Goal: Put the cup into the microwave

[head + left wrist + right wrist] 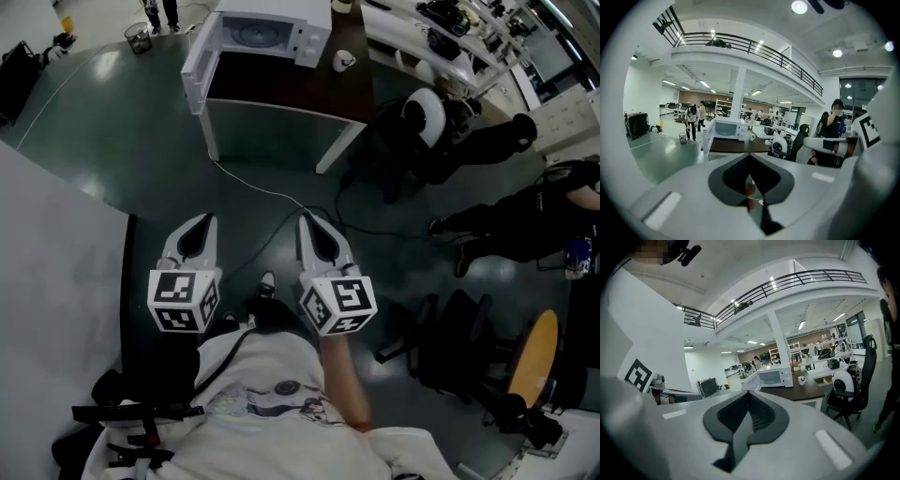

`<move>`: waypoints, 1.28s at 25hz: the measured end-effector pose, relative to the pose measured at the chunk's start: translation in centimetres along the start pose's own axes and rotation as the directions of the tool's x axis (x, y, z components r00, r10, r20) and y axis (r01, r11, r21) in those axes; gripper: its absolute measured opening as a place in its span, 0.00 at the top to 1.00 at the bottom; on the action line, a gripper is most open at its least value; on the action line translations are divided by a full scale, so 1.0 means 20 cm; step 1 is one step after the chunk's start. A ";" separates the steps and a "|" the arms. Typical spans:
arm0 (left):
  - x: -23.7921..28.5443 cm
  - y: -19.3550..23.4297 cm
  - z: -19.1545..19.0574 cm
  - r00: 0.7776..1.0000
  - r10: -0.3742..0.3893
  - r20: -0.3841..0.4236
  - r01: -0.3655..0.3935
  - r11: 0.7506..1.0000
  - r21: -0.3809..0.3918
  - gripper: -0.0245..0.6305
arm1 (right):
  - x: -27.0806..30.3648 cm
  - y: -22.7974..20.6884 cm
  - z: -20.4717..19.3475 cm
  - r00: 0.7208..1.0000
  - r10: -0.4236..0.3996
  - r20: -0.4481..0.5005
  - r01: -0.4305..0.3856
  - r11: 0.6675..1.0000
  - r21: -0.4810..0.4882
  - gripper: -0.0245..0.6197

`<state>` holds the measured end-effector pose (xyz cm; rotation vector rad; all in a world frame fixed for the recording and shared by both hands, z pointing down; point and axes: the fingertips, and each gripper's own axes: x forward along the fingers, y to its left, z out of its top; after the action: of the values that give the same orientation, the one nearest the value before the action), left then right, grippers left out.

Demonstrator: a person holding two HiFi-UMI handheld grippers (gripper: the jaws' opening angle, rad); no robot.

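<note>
A white microwave [258, 36] stands on a dark-topped table [300, 89] far ahead, its door swung open to the left. A white cup [343, 61] sits on the table just right of it. Both grippers are held low over the floor, well short of the table. My left gripper [208, 219] and right gripper [306, 219] are side by side, both shut and empty. In the left gripper view the microwave [725, 128] and cup [751, 137] are small beyond the closed left gripper [749, 157]. In the right gripper view, microwave [771, 377] and cup [802, 379] lie past the right gripper [749, 395].
A white cable [272, 193] runs across the dark floor from the table towards me. An office chair with a white back [427, 117] stands right of the table. A seated person [525, 220] and a black chair [459, 352] are at right. A white wall [56, 272] is at left.
</note>
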<state>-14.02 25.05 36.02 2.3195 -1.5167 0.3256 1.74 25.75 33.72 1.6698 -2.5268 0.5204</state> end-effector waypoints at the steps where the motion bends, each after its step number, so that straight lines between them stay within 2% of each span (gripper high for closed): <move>1: 0.04 -0.01 0.05 1.000 0.005 0.015 -0.005 1.000 0.005 0.96 | 0.03 -0.04 0.03 1.000 0.005 0.006 -0.005 1.000 0.002 0.96; 5: 0.20 -0.07 0.17 0.999 0.018 0.045 -0.018 1.000 0.004 0.96 | 0.08 -0.19 0.11 1.000 0.016 0.006 -0.016 1.000 0.016 0.96; 12: 0.43 -0.15 0.19 1.000 0.011 -0.007 -0.011 1.000 0.028 0.96 | 0.13 -0.42 0.10 1.000 0.002 -0.016 -0.002 0.999 0.034 0.96; 17: 0.54 -0.13 0.29 1.000 0.010 -0.004 -0.010 0.998 0.059 0.96 | 0.17 -0.51 0.13 1.000 -0.010 -0.004 0.010 0.998 0.068 0.96; 22: 0.69 -0.12 0.33 1.000 -0.014 -0.005 0.014 0.998 0.055 0.96 | 0.25 -0.56 0.14 1.000 -0.017 -0.015 0.018 0.998 0.065 0.96; 32: 1.09 0.04 0.56 0.997 -0.080 0.022 0.079 0.996 0.035 0.96 | 0.65 -0.64 0.35 0.999 -0.035 0.006 0.035 0.999 0.016 0.96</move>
<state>-6.03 1.89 34.13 2.4105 -1.4357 0.3075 8.93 7.63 33.39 1.7197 -2.4992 0.5347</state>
